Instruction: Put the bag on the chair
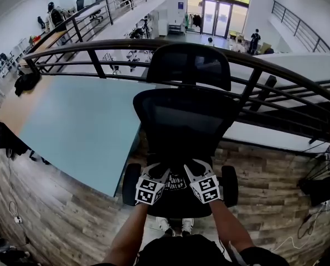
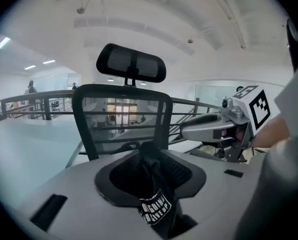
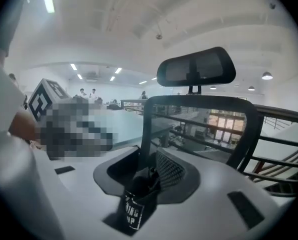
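Note:
A black mesh office chair [image 1: 181,121] with a headrest [image 1: 190,65] stands in front of me, its back towards the railing. Over its seat [image 1: 179,204] hangs a black bag [image 1: 176,182] with white print, held between both grippers. My left gripper [image 1: 156,170] is shut on the bag's black fabric [image 2: 154,204], which bunches up through the jaws [image 2: 151,184]. My right gripper [image 1: 195,169] is shut on the same bag [image 3: 136,204] from the other side [image 3: 149,181]. The chair's backrest [image 2: 121,119] [image 3: 199,119] rises close ahead in both gripper views.
A dark metal railing [image 1: 98,51] curves behind the chair, with a lower level beyond it. A pale teal surface [image 1: 76,121] lies at left. Wooden floor [image 1: 54,215] surrounds the chair. Cables and dark gear [image 1: 314,187] lie at right, black items [image 1: 1,137] at left.

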